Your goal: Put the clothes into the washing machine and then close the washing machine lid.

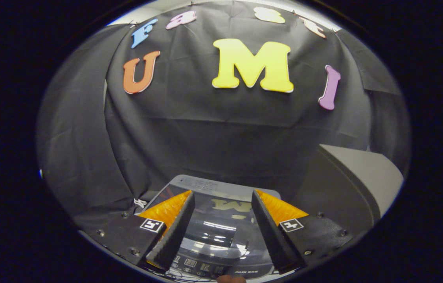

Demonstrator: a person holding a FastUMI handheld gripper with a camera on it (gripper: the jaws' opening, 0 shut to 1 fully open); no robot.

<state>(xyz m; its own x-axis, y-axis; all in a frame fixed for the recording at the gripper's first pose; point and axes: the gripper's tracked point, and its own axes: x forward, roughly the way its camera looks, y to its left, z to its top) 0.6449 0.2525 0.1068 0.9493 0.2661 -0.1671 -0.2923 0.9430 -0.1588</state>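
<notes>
Two fingers of the tongs [221, 224] spread apart, gripping nothing, poised level above the washing machine [205, 184], its glossy lid [221, 220] lying shut directly between and beneath them.

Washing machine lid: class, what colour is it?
Dark, glossy, with a grey rim; the lid lies beneath the open fingers, gripper view.
</notes>
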